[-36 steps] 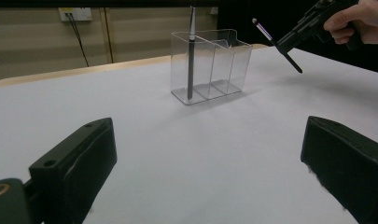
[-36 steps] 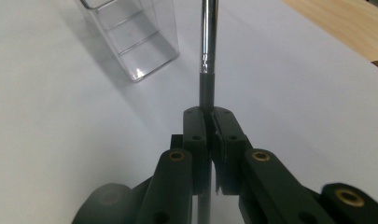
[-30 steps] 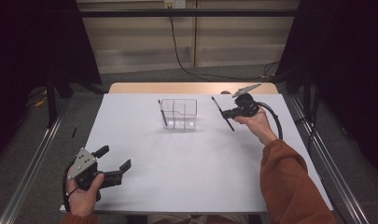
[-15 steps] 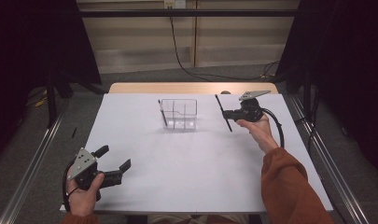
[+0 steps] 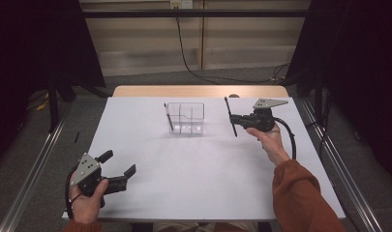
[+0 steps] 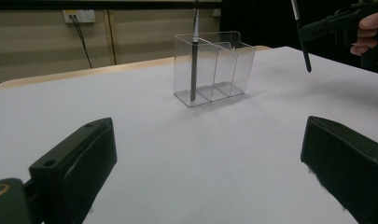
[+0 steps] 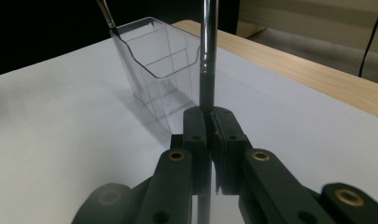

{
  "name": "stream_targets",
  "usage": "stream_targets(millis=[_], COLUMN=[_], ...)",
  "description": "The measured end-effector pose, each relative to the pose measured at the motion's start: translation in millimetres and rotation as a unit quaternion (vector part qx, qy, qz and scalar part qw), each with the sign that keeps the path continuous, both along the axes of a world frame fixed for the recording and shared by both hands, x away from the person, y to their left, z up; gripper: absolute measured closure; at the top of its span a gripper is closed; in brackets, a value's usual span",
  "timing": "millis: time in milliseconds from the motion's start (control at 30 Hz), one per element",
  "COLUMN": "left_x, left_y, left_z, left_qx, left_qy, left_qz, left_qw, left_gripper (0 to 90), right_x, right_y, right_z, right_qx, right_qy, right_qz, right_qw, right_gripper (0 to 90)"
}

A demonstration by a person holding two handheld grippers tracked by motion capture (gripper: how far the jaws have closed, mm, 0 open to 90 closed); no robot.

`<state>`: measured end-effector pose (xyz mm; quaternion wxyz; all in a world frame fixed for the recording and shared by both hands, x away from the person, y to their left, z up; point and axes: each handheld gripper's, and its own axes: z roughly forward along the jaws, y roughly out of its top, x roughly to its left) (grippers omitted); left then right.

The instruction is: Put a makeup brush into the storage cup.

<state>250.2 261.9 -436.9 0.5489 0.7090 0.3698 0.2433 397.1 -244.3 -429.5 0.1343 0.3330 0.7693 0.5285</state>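
left gripper [image 5: 120,170]: jaws apart, empty, table's near-left corner
right gripper [image 5: 233,120]: jaws clamp thin black pen [image 5: 230,116], beside clear plastic three-compartment organizer [image 5: 186,117]

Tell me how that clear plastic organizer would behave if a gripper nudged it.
The clear organizer looks thin-walled and nearly empty, so probably light: it would likely slide on the smooth white table. A high push might tip it, since it stands tall on a narrow base with one pen leaning inside.

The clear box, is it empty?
No. One pen stands in the end compartment of the box; the other compartments look empty.
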Motion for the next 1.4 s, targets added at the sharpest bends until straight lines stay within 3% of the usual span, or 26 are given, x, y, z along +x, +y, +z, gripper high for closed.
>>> stream_targets(millis=[700,800,967,1400], left_x=[0.6,0.4,-1.7,-6.5], left_y=[-1.0,-1.4,-5.5,-15.7], left_z=[-0.1,0.2,1.4,8.7], left_qx=[0.002,0.003,-0.003,0.005], left_qy=[-0.003,-0.004,-0.005,-0.019], left_qz=[0.001,-0.001,-0.006,-0.019], left_qw=[1.0,1.0,1.0,0.9996], left_gripper=[3.3,3.3,3.3,3.3], right_x=[-27.8,-33.1,-38.4,-61.5], right_y=[1.7,5.7,7.3,16.1], right_z=[-0.7,-1.6,0.4,5.3], right_qx=[0.04,0.03,0.038,0.034], right_qy=[-0.02,-0.021,-0.024,-0.032], right_qz=[0.016,0.022,0.026,0.046], right_qw=[0.9988,0.9991,0.9987,0.9979], right_gripper=[84.9,84.9,84.9,84.9])
